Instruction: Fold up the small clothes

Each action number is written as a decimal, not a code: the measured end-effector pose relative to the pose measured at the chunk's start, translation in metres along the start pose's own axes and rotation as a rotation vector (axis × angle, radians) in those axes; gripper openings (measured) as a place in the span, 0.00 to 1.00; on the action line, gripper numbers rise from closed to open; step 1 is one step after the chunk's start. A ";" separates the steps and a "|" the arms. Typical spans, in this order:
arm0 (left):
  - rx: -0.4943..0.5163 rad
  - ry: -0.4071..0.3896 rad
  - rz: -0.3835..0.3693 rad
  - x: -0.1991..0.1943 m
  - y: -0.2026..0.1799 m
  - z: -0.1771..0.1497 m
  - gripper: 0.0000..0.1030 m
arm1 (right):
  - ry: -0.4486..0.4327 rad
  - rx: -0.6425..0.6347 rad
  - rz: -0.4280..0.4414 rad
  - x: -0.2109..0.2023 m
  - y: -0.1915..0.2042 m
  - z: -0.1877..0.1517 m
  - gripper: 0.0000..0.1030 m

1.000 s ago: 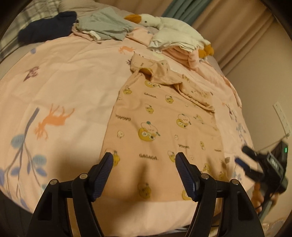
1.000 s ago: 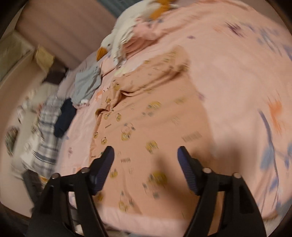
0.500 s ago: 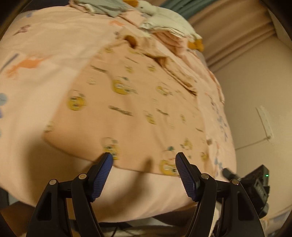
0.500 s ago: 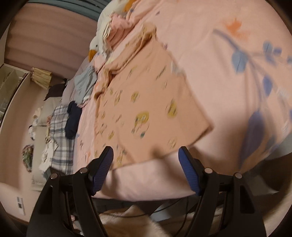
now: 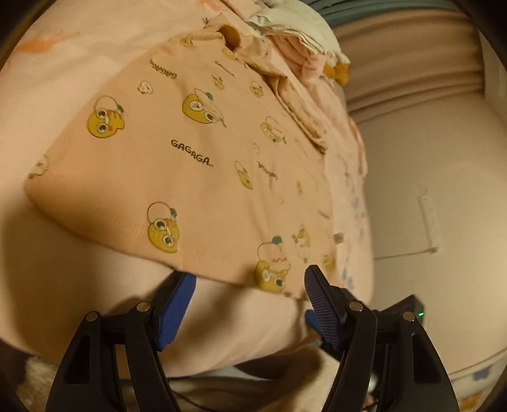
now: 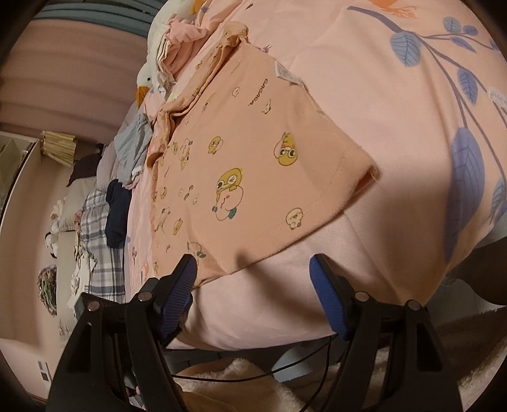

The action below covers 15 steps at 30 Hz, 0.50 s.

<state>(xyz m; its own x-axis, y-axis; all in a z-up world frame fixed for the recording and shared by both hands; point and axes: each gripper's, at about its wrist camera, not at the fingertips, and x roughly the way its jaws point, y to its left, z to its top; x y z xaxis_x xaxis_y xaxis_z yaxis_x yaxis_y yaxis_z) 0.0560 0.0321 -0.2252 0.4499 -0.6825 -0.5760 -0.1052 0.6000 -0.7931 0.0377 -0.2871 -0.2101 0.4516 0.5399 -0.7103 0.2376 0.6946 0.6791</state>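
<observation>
I've brought both tongs down to the shirt's (image 5: pixel 202 164) hem since a second ago. It reads "GAGAGA...", peach with yellow cartoon chicks, lying flat on the bed (image 6: pixel 396 104). Left tongs (image 5: pixel 248 304) and right tongs (image 6: pixel 253 285) stand released, each straddling the hem.

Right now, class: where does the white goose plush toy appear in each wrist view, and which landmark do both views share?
Left wrist view: goose plush toy at the top edge, right of centre; only its white body and orange feet show.
Right wrist view: goose plush toy upper left, its white head and orange beak visible.
Shared landmark: the peach duck-print shirt, spread on the bed.
</observation>
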 end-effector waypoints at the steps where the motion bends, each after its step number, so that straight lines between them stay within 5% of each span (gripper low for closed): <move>1: 0.014 -0.001 -0.027 0.001 0.003 0.001 0.68 | -0.005 -0.001 -0.001 0.000 0.000 0.000 0.73; 15: -0.053 -0.099 -0.119 -0.013 0.023 0.017 0.68 | -0.091 0.058 0.055 0.008 0.001 0.007 0.73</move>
<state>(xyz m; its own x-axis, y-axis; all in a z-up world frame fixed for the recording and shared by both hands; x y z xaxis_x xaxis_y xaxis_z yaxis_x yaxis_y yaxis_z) 0.0624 0.0616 -0.2324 0.5472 -0.7013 -0.4569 -0.0917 0.4924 -0.8655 0.0470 -0.2856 -0.2137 0.5407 0.5294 -0.6537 0.2580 0.6352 0.7279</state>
